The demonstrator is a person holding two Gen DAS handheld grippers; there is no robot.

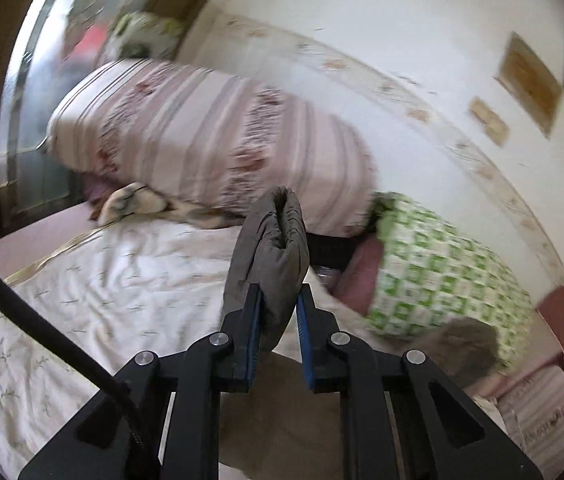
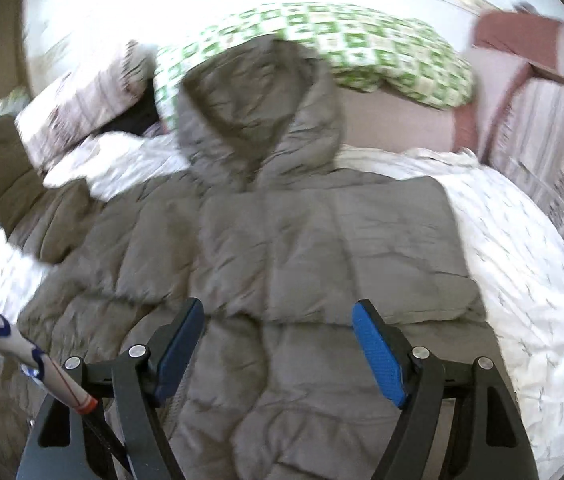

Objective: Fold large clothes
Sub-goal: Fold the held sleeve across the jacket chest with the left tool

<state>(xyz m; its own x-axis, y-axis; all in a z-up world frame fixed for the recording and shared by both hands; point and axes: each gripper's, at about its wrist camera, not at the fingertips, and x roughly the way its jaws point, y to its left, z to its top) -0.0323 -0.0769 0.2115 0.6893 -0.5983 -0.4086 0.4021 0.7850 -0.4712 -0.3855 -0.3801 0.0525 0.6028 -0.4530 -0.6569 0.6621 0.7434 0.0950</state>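
Observation:
A grey hooded puffer jacket [image 2: 301, 240] lies spread on the bed, hood toward the pillows. Its right sleeve appears folded in; its left sleeve [image 2: 22, 184] stretches out and up at the left. My left gripper [image 1: 278, 296] is shut on the grey sleeve cuff [image 1: 274, 248] and holds it lifted above the bed. My right gripper [image 2: 278, 312] is open and empty, hovering over the jacket's middle.
The bed has a white patterned cover [image 2: 521, 272]. A pink striped folded quilt [image 1: 210, 140] and a green checked pillow [image 1: 441, 264] lie at the head, by the wall. A window [image 1: 30, 120] is at the left. A black cable [image 1: 22, 308] crosses the left wrist view.

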